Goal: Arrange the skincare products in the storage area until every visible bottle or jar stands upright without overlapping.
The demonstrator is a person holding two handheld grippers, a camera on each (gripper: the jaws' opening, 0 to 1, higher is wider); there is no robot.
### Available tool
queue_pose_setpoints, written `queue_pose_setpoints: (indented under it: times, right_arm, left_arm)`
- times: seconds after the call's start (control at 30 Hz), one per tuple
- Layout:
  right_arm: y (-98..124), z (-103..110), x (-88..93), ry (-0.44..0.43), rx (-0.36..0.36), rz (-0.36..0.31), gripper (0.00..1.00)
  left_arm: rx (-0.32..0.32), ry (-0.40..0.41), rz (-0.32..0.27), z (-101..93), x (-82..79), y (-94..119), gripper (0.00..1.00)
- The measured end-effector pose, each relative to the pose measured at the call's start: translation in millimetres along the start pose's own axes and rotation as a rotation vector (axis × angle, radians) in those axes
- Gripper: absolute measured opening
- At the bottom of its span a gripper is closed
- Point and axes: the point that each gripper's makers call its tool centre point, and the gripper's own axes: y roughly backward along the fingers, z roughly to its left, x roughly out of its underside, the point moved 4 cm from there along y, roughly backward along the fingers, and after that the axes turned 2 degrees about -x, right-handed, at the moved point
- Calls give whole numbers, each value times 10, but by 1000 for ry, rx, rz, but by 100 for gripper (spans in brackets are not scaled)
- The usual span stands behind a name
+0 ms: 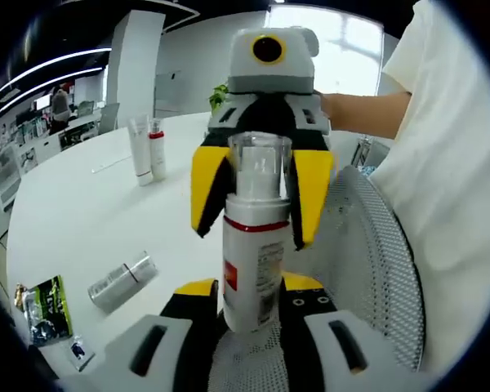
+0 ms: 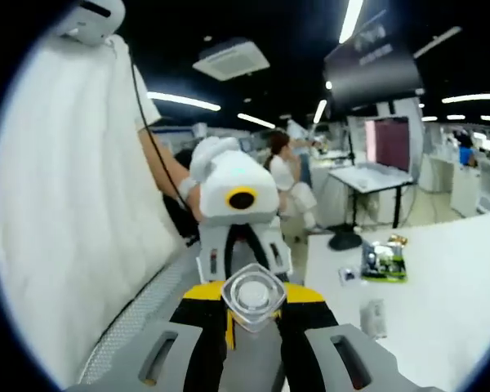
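Observation:
A white bottle (image 1: 251,261) with a red band and a clear cap stands upright in the middle of the left gripper view. My left gripper (image 1: 249,287) is closed on its lower part. My right gripper (image 1: 260,196) faces the camera, its yellow fingers (image 1: 209,186) pressed to both sides of the cap. In the right gripper view that clear cap (image 2: 253,298) shows end-on between my right gripper (image 2: 253,294) jaws, with the left gripper (image 2: 241,245) behind it. A silver bottle (image 1: 122,282) lies on its side on the white table (image 1: 82,220). Two white bottles (image 1: 147,150) stand upright further back.
A white mesh basket (image 1: 367,245) sits under and right of the held bottle, its rim (image 2: 139,314) beside a person in a white shirt (image 1: 449,180). A green packet (image 1: 49,306) and a small sachet (image 1: 79,349) lie near the table's edge.

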Motion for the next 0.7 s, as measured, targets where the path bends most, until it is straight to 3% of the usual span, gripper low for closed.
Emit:
queue_pose_setpoints:
  times: [0.03, 0.13, 0.23, 0.27, 0.33, 0.4, 0.5, 0.57, 0.7]
  right_arm:
    - [-7, -6, -5, 2, 2, -3, 19]
    - [-55, -34, -16, -25, 17, -25, 20]
    - [-57, -120, -10, -71, 91, -57, 21]
    - [-42, -197, 9, -118, 156, -62, 20]
    - [-29, -252, 47, -198, 216, -64, 20]
    - [-13, -309, 31, -228, 283, -108, 18]
    - [-4, -388, 62, -376, 414, -165, 18]
    - [-26, -416, 91, -490, 467, -216, 17]
    - [-67, -443, 145, -529, 518, -205, 19]
  left_arm:
    - [41, 3, 8, -56, 10, 5, 22]
    - [25, 4, 20, -35, 28, 17, 22]
    - [-40, 8, 28, 54, 37, 39, 21]
    - [-102, 18, 24, 138, 34, 52, 21]
    - [-141, 49, 29, 205, 39, 48, 21]
    - [-173, 55, 17, 250, 22, 58, 21]
    - [-244, 77, 14, 359, 20, 84, 21]
    - [-276, 98, 20, 407, 30, 83, 21]
    - [-328, 91, 53, 454, 85, 74, 21]
